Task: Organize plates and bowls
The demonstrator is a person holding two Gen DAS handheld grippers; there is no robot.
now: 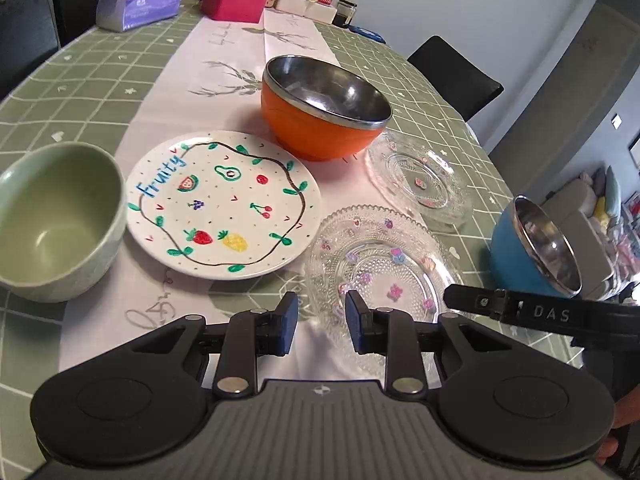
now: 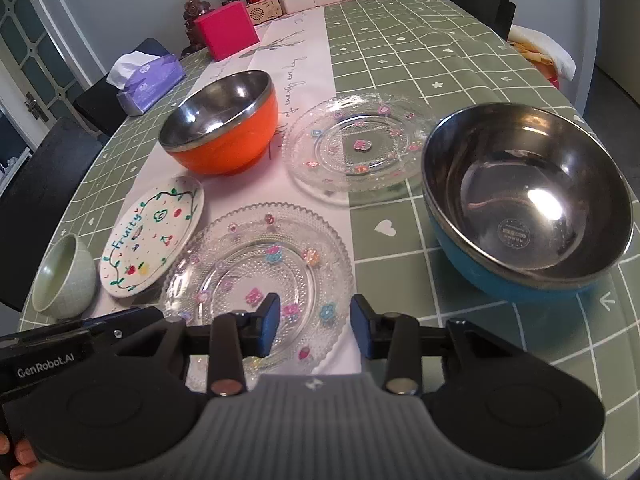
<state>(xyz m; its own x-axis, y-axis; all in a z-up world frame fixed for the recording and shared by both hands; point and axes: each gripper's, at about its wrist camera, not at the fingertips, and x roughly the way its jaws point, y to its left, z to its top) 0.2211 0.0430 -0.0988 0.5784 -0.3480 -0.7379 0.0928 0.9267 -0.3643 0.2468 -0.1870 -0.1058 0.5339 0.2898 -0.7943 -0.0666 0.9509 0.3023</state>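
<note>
A: Step? Nothing lifted yet. Left gripper (image 1: 321, 322) and right gripper (image 2: 315, 326) hang over the near glass plate (image 2: 260, 264), jaws part spread, pinching nothing.

B: Plate's place?

A: Flat on the table (image 2: 440, 60), under and just ahead of the right jaws; its near rim at six o'clock. Far glass plate (image 2: 356, 144) at one o'clock.

B: Next?

A: Likely drop to the rim, then clamp.
</note>
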